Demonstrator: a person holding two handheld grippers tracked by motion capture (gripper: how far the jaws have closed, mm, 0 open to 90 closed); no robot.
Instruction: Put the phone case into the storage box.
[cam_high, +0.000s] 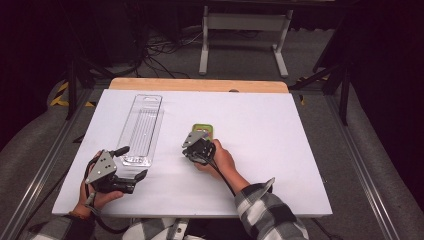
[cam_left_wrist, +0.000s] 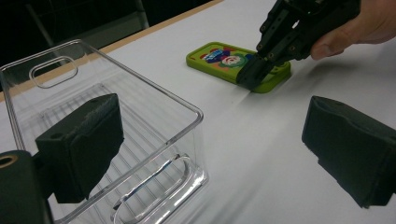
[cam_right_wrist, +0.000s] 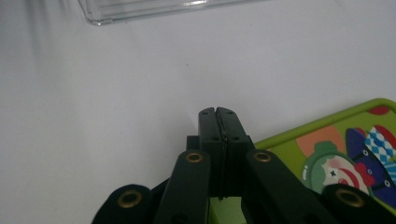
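Nearest the table's (cam_high: 300, 190) front edge, at left: left gripper (cam_high: 131, 181), held low in a hand (cam_high: 97, 197), jaws spread wide with nothing between them, aimed toward the near end of the bin (cam_high: 141, 125). Seen along those jaws in the left gripper view: near wall of the clear bin (cam_left_wrist: 187, 140) just ahead of the left jaw, ribbed floor bare, nothing inside, an oval handle slot in each end wall. Farther in, near the table's middle: right gripper (cam_high: 196, 142), gripped by the right hand (cam_high: 222, 160), jaws pressed together with nothing visibly between them, tip down at the near edge of the green tile (cam_high: 204, 129). In the right gripper view: closed jaws meeting over the tile's (cam_right_wrist: 336, 140) edge; touching or merely above, not distinguishable. Tile flat on the table, picture side up with a clown print, rounded corners, right of the bin and apart from it. Long axis of tile running away from the person, roughly parallel to the bin's long axis. Beyond the white sheet: a strip of bare wood (cam_high: 200, 84) along the far edge.
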